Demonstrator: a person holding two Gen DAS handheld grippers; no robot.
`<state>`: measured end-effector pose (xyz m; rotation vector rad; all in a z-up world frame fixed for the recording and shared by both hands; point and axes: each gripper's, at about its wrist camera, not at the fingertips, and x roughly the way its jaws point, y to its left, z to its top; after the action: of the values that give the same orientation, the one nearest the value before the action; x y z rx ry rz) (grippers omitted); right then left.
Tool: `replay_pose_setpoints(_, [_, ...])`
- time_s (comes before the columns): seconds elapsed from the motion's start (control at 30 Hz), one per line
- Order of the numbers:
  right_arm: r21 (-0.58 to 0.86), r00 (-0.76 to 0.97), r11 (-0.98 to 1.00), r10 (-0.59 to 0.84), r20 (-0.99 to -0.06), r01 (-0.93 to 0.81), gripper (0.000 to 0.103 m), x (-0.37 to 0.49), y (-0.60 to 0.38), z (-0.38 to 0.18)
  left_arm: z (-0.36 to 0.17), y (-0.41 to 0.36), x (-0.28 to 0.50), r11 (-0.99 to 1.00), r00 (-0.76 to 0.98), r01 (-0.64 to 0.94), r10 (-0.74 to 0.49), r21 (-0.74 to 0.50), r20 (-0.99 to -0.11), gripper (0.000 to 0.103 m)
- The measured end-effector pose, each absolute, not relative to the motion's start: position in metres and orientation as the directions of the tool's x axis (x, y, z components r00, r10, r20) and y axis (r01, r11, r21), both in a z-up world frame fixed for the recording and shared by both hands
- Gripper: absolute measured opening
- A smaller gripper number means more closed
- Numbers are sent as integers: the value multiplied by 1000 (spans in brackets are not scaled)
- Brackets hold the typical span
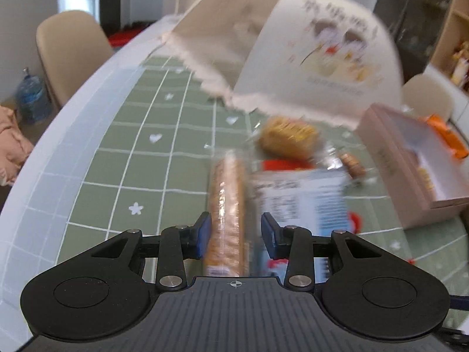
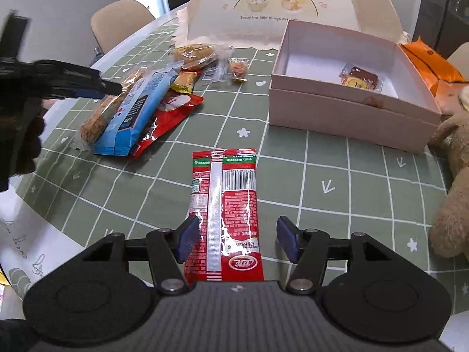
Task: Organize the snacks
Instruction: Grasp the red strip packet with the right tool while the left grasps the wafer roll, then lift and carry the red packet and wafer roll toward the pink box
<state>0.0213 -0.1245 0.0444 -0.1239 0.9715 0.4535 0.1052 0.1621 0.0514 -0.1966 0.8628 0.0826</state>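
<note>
- Left tongs (image 1: 236,234) spread around a long clear-wrapped biscuit sleeve (image 1: 227,214) on the counter (image 1: 117,158).
- Right tongs (image 2: 238,242) spread around a flat glossy red packet (image 2: 225,214); the open cardboard box (image 2: 346,114) sits beyond it.

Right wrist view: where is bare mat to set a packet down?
Bare mat lies between the red packet and the pink box, and right of the packet toward the plush toy. The snack pile crowds the left.

Bright even indoor light; left view motion-blurred, right sharp, fisheye-curved edges.
</note>
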Motion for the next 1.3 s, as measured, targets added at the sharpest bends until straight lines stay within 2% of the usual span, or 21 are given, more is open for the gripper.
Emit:
replay_pose_setpoints(0.17, [-5, 550, 901, 260, -793, -433, 66, 16, -121, 47, 38, 161, 121, 981, 618, -154, 0, -122, -786, 39])
replay_pose_setpoints(0.27, [-2, 547, 897, 268, -793, -442, 66, 16, -126, 47, 39, 159, 118, 979, 593, -152, -18, -134, -805, 34])
replay_pose_setpoints(0.53, [24, 528, 900, 276, -803, -434, 66, 18, -133, 41, 60, 138, 50, 956, 613, -73, -182, -285, -769, 34])
replay_pose_setpoints(0.7, [32, 523, 893, 292, -800, -449, 67, 18, -129, 40, 72, 111, 16, 943, 623, -14, -252, -332, -741, 33])
replay_pose_setpoints(0.8, [31, 515, 885, 299, -803, -465, 67, 18, -125, 39, 72, 96, 8, 910, 594, 46, -356, -411, -722, 33])
replay_pose_setpoints(0.9, [21, 516, 888, 286, -808, -460, 68, 19, -126, 37, 64, 72, 8, 899, 542, 112, -412, -423, -732, 34])
replay_pose_setpoints(1.03, [12, 524, 899, 265, -809, -437, 70, 20, -134, 37, 48, 52, 17, 915, 521, 112, -387, -388, -761, 34])
replay_pose_setpoints(1.2, [-8, 534, 891, 266, -802, -454, 70, 14, -138, 43, 45, 54, 25, 960, 548, 30, -248, -277, -799, 34])
replay_pose_setpoints(1.3, [-6, 534, 880, 283, -797, -475, 70, 16, -133, 45, 44, 58, 29, 963, 537, 17, -237, -270, -809, 34])
